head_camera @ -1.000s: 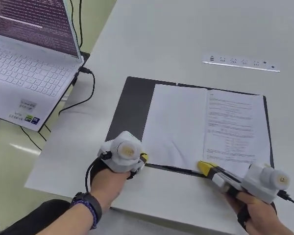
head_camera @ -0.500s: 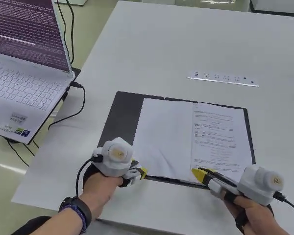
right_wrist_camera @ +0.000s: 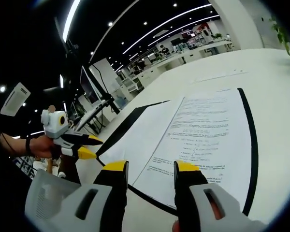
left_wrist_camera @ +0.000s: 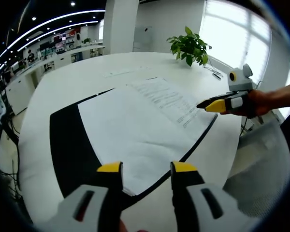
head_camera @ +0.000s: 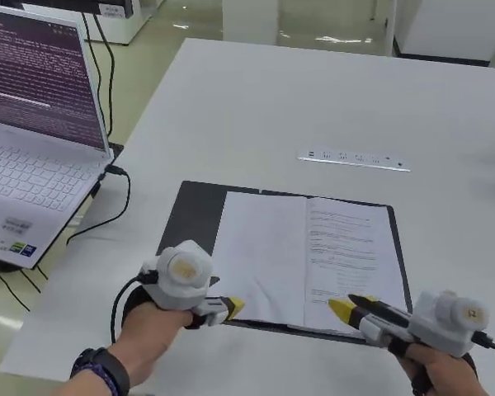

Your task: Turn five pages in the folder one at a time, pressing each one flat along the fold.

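The folder (head_camera: 190, 216) lies open on the white table, black cover outward. Its left sheet is a blank page (head_camera: 260, 247); its right sheet is a printed page (head_camera: 348, 247). My left gripper (head_camera: 228, 308) hovers at the folder's front edge below the blank page, open, with nothing between its jaws (left_wrist_camera: 146, 167). My right gripper (head_camera: 345, 308) is at the front edge below the printed page, also open and empty (right_wrist_camera: 150, 166). Each gripper sees the other: the right gripper (left_wrist_camera: 215, 104) over the printed page's corner, the left gripper (right_wrist_camera: 87, 147) beside the folder (right_wrist_camera: 128, 123).
An open laptop (head_camera: 33, 124) stands at the left, with a black cable (head_camera: 107, 219) running toward the folder. A power strip (head_camera: 348, 158) lies behind the folder. A potted plant (left_wrist_camera: 189, 46) stands at the table's far end. The table's front edge is just under my hands.
The head camera has tilted up, so the whole picture has slid down. Both grippers stay open at the folder's front edge, drawn slightly toward me. The pages have not moved.
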Demonstrator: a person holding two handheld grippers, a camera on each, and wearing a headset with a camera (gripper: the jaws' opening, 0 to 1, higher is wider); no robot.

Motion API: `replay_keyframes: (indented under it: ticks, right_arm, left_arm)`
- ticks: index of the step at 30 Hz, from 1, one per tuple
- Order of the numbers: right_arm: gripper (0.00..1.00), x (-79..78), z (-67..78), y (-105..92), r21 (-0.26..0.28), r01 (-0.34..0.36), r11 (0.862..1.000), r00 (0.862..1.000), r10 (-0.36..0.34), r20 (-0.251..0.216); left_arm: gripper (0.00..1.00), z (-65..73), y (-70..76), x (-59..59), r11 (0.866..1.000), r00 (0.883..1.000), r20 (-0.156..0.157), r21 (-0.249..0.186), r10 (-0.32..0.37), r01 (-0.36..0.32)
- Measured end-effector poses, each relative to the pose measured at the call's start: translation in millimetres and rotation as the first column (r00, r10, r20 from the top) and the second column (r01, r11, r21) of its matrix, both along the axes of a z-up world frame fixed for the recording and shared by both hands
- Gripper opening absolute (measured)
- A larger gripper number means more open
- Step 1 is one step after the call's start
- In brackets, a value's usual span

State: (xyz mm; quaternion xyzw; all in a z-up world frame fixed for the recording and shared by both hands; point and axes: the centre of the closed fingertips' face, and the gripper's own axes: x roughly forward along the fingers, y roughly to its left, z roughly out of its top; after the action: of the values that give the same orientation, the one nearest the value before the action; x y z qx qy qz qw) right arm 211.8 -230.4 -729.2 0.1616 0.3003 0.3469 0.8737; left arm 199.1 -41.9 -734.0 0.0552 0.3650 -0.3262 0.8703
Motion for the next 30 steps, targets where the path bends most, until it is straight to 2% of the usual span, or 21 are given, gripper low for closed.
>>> replay_keyframes:
  ticks: [3,12,15,19,27,30]
  right_arm:
    - [0.38,1.8,6.8,-6.4,-0.002,0.003,1.0,1.0,-0.003,0.013]
    - [0.41,0.6,28.7,-35.5,-0.021,0.051,0.998,0.997,-0.049,0.066]
    - [0.44,1.3,36.5,-48.1,0.0,0.094,0.996,0.993,-0.094,0.078]
    - [0.47,-3.1,42.8,-63.1,0.0,0.133,0.991,0.987,-0.132,0.092]
    - [0.52,-17.0,52.0,-85.6,-0.015,0.179,0.984,0.978,-0.177,0.111]
    - [0.53,-18.9,56.0,-91.5,-0.04,0.178,0.983,0.977,-0.172,0.124]
  left_arm:
    - [0.42,4.2,1.0,-1.7,1.0,1.0,0.002,-0.004,-0.013,0.013]
    - [0.46,30.6,8.2,-4.8,1.0,0.998,0.058,-0.017,-0.02,0.021]
    - [0.47,32.8,11.5,-6.8,1.0,0.998,0.052,-0.016,-0.021,0.022]
    - [0.5,40.9,17.1,-8.6,0.999,0.999,0.053,-0.041,0.003,-0.001]
    - [0.56,58.1,29.2,-13.6,1.0,0.995,0.099,-0.018,0.004,-0.002]
    - [0.58,61.0,33.5,-14.6,1.0,0.995,0.104,-0.018,0.004,-0.002]
